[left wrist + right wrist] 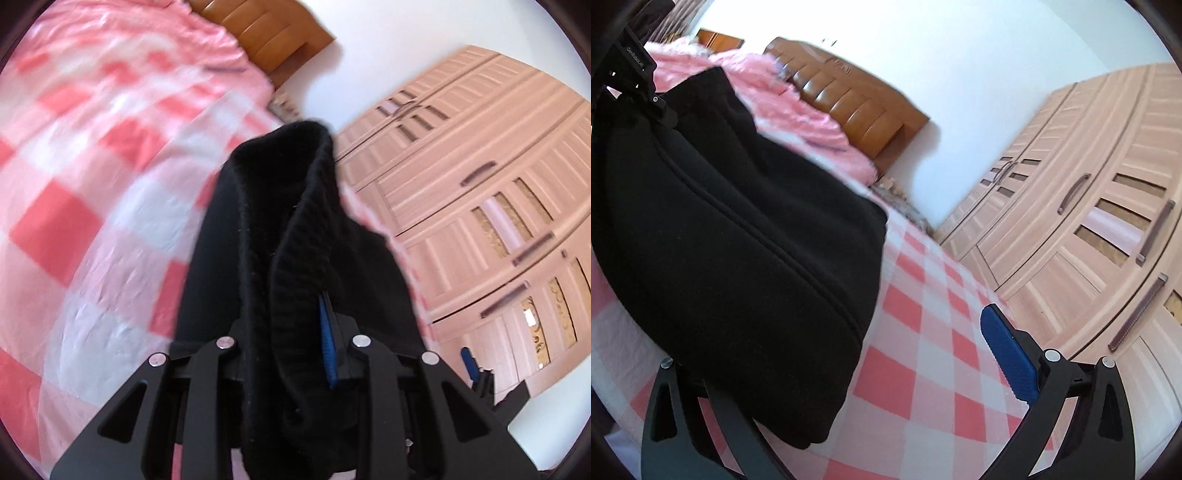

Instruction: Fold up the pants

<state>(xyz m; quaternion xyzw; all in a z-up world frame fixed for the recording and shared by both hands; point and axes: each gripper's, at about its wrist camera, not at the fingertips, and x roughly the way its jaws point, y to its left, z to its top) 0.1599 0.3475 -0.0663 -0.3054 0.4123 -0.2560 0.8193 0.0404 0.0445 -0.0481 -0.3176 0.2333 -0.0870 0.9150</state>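
Observation:
The black pants [280, 236] hang bunched from my left gripper [295, 332], which is shut on their ribbed edge; only its blue right pad [328, 343] shows beside the cloth. In the right wrist view the pants [738, 240] drape over the pink checked bed [923, 369] on the left. My right gripper [849, 369] is open, its blue right pad [1008, 362] bare over the bed; the left finger is hidden behind the cloth. The left gripper body [631, 70] appears top left.
A brown padded headboard [849, 103] stands at the far end of the bed. A light wood wardrobe [1089, 229] with dark handles fills the right side in both views. White wall lies between them.

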